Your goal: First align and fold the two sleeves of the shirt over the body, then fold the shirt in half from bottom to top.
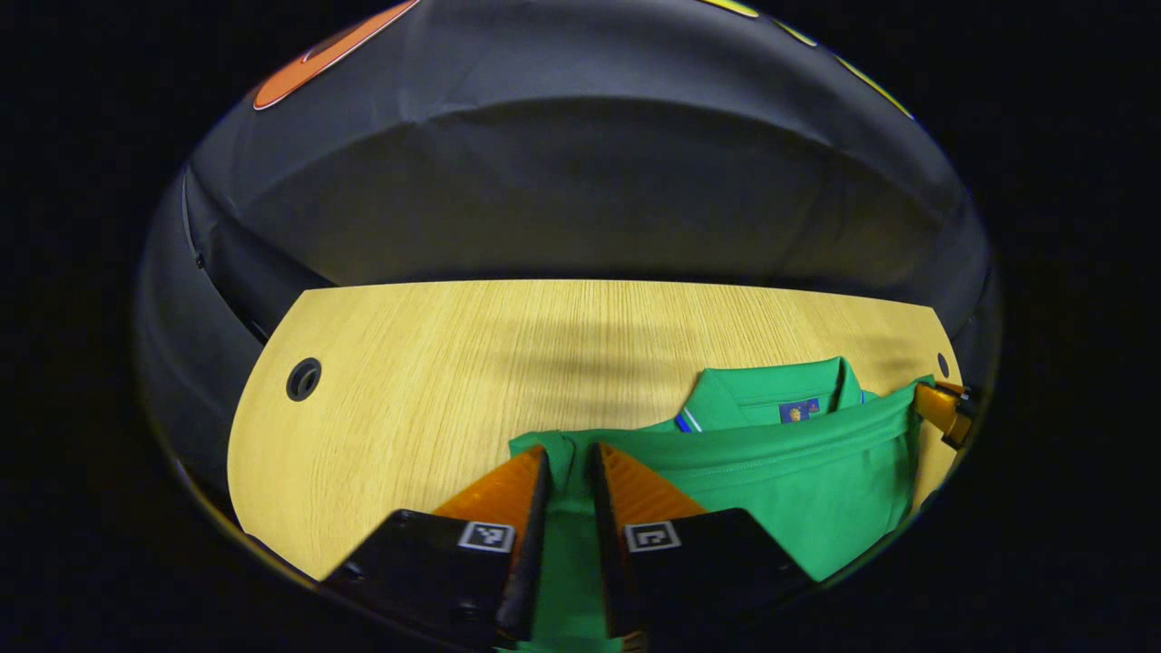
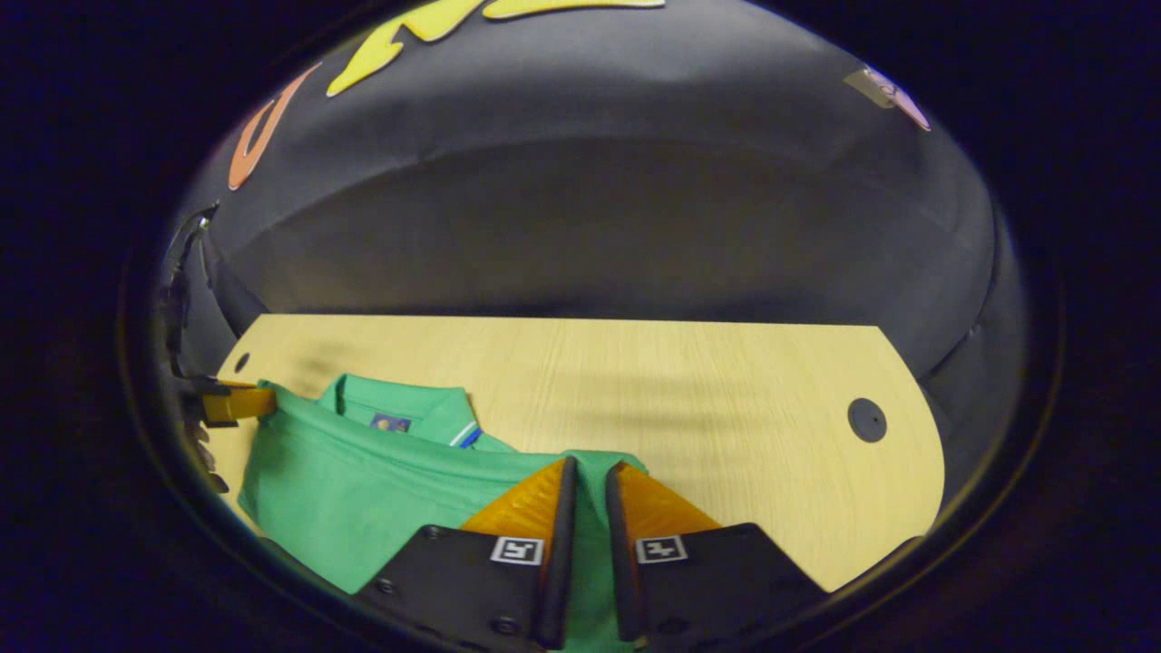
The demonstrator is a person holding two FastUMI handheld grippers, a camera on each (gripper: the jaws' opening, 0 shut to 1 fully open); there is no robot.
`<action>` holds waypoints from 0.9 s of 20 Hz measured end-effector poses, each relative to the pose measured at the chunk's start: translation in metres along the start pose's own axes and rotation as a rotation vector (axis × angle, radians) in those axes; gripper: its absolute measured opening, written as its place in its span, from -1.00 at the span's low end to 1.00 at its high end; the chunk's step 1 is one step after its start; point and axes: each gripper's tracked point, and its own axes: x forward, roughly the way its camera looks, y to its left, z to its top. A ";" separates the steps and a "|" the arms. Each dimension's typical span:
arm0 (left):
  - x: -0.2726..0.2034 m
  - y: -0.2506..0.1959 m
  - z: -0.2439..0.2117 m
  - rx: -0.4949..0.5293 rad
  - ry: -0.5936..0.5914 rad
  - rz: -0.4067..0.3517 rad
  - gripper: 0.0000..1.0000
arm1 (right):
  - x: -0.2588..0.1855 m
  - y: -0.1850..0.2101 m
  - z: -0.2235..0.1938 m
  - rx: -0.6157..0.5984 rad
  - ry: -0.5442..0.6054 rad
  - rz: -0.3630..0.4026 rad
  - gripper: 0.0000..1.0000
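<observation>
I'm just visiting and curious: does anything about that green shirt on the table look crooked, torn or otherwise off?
Nothing stands out. The green shirt looks intact, its lifted edge pinched by the left gripper and right gripper above the wooden table.

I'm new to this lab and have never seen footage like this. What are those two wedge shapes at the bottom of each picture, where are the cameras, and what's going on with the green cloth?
Each picture comes from a camera that rides on a hand-held two-finger gripper and looks forward along its fingers; those are the wedges. In the left gripper view the left gripper pinches an edge of the green polo shirt; in the right gripper view the right gripper pinches the opposite end of that edge. Each view also catches the other gripper far off at the side. The shirt lies on a wooden table, and the held edge is lifted up toward the collar, so the bottom-to-top fold seems under way.
</observation>
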 end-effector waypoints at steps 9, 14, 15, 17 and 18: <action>-0.093 0.009 0.028 -0.071 -0.133 0.010 0.92 | -0.109 0.024 0.032 -0.069 -0.083 -0.006 0.99; -0.192 0.021 0.038 -0.103 -0.253 0.024 0.95 | -0.218 0.046 0.067 -0.048 -0.231 -0.004 0.99; -0.213 0.024 0.039 -0.105 -0.282 0.020 0.94 | -0.243 0.049 0.073 -0.064 -0.268 -0.010 0.98; -0.252 0.026 0.043 -0.101 -0.351 0.016 0.94 | -0.288 0.056 0.080 -0.101 -0.328 -0.018 0.86; -0.268 0.030 0.046 -0.098 -0.388 0.025 0.94 | -0.312 0.061 0.082 -0.105 -0.353 -0.014 0.86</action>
